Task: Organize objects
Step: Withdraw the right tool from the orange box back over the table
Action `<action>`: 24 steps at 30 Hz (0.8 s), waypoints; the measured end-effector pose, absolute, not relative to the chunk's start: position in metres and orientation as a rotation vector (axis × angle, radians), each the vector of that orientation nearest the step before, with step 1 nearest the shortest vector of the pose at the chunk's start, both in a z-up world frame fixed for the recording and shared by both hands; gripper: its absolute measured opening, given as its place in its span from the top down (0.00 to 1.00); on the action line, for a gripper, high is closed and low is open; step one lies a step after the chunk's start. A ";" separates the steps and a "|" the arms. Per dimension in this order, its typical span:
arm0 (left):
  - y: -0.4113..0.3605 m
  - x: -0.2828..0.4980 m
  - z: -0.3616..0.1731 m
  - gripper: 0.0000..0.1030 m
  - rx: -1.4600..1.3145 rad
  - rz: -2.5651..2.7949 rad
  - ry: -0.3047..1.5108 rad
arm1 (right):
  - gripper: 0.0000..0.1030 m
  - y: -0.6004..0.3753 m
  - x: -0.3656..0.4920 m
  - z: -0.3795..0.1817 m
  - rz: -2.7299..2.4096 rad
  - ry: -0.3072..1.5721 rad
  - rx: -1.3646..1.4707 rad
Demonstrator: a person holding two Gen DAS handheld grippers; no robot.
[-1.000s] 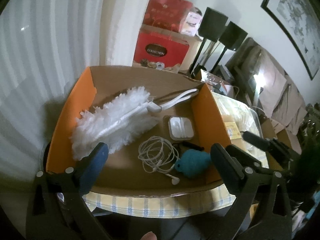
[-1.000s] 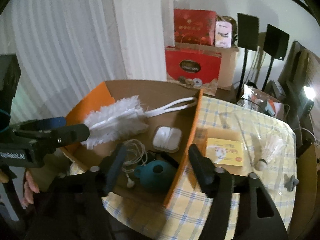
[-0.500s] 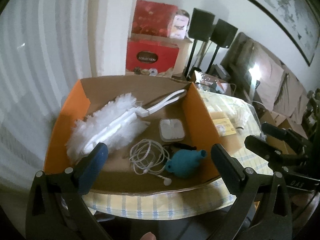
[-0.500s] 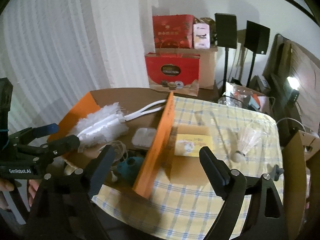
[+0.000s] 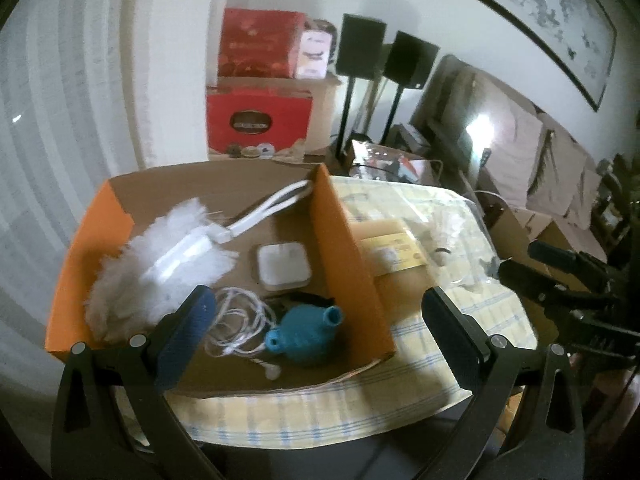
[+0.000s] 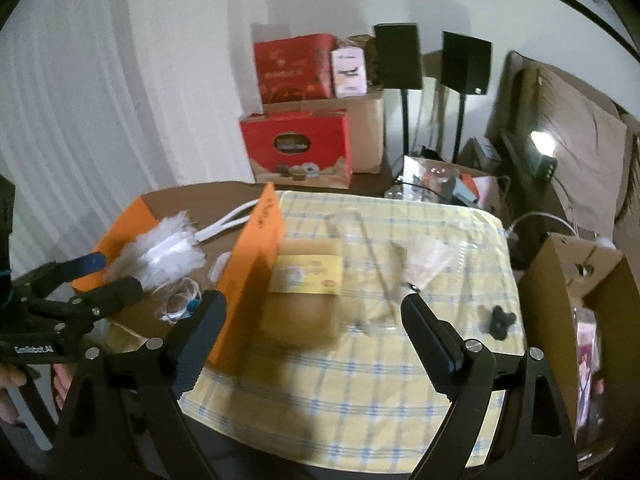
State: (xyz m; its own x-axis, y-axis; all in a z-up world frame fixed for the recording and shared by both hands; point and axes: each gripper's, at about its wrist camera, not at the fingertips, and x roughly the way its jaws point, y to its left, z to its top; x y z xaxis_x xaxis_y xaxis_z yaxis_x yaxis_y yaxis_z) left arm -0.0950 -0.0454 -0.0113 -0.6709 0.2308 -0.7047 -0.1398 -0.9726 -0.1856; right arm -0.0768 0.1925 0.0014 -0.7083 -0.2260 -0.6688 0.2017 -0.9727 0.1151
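An orange cardboard box [image 5: 344,248] sits on the left of a table under a yellow checked cloth [image 6: 360,392]. Inside it lie a white fluffy duster [image 5: 160,256], a white square case [image 5: 283,266], coiled white earphones [image 5: 236,320] and a teal bulb-shaped thing [image 5: 308,334]. My left gripper [image 5: 316,300] hovers open over the box's near edge, holding nothing. Over the cloth, right of the box wall [image 6: 256,248], my right gripper [image 6: 312,308] is open and empty. Ahead of it lie a yellow packet [image 6: 306,274], a white shuttlecock [image 6: 424,256] and a small black knob [image 6: 502,320].
Red gift boxes [image 6: 296,148] and two black speakers on stands [image 6: 400,56] stand behind the table by a white curtain. An open brown carton [image 6: 568,280] is at the table's right edge. A cushioned sofa [image 5: 552,160] runs along the right wall.
My right gripper has swung right, from over the box to over the cloth beside it. The left view has also turned right, and the box contents have not moved.
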 end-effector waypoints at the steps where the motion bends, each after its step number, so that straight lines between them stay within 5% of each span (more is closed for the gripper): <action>1: -0.041 -0.096 -0.011 0.00 -1.157 2.691 -0.162 | 0.12 0.202 -0.075 0.002 -2.717 -0.069 1.068; 4: -0.028 -0.098 -0.013 0.00 -1.151 2.674 -0.138 | 0.00 0.222 -0.073 0.005 -2.765 -0.085 1.064; 24: 0.033 -0.132 -0.025 0.00 -1.214 2.530 -0.160 | 0.01 0.327 -0.075 -0.017 -2.907 -0.234 1.168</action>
State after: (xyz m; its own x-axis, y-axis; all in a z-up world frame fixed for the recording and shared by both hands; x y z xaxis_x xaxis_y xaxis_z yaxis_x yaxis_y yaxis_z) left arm -0.1321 0.0330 -0.0247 -0.5826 0.3406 -0.7379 -0.2451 -0.9393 -0.2401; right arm -0.0748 0.3274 -0.0166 -0.7236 -0.0555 -0.6880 -0.0551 -0.9889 0.1378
